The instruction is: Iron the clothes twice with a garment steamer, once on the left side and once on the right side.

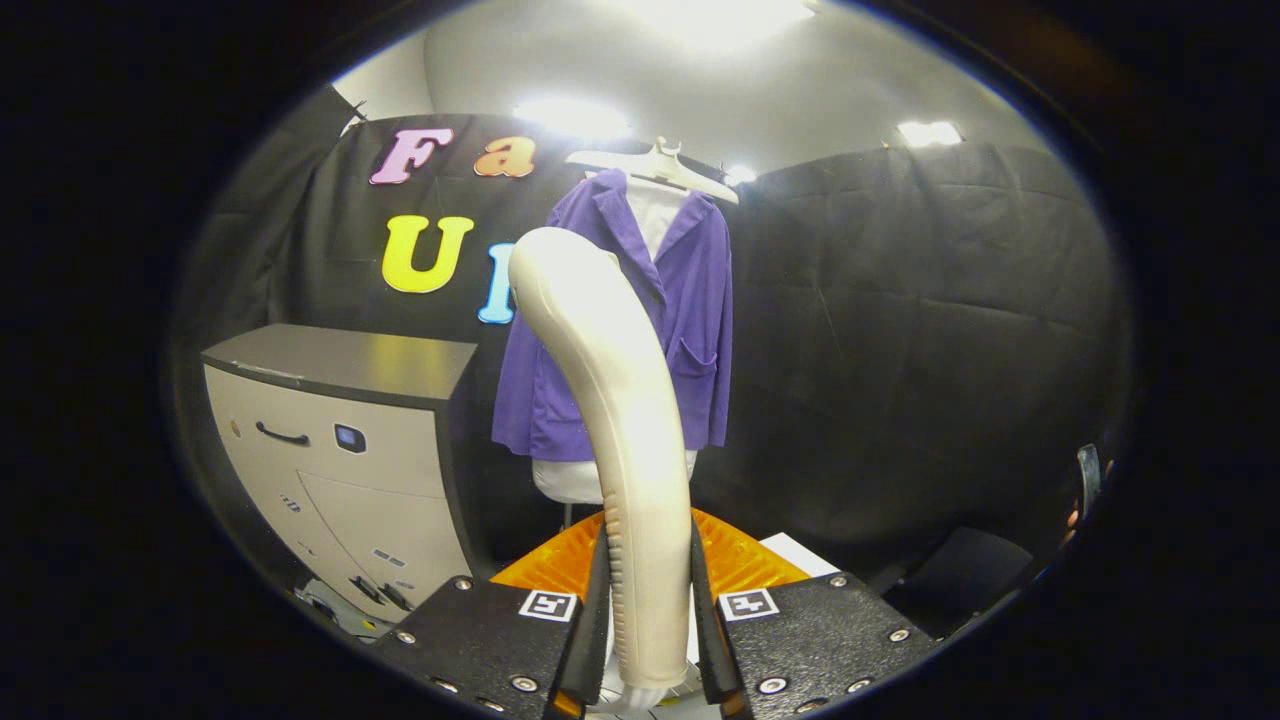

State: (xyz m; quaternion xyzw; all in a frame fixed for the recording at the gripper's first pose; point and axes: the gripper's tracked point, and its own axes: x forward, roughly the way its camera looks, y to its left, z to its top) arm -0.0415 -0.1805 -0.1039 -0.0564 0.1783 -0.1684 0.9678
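Clothes are seen at the upper centre of the frame: a purple jacket (690,320) is hung over a white shirt (655,215) on a pale hanger (660,165), set against the black cloth wall (900,330) well beyond the tongs. The jacket front is open at the collar, and a patch pocket is visible on its right half. The white hem of the shirt is seen just below the jacket's lower edge. The left half of the jacket is partly covered by the steamer in front of it.

A grey cabinet (350,450) with a dark top is recorded at the left of the frame, beside the clothes; a dark handle and a small blue panel are noted on its front.

The garment steamer (625,420) is seen at the centre of the frame as a long, pale, curved body, rising from between the fingers and bending toward the upper left, where its rounded end overlaps the jacket. A ribbed seam is noted along its lower left side.

An orange ribbed surface (735,560) is visible just behind the fingers, low in the frame; its nature cannot be told.

The tongs (650,610) are recorded at the bottom centre, closed narrowly on the lower part of the steamer, with both fingers pressed against its sides.
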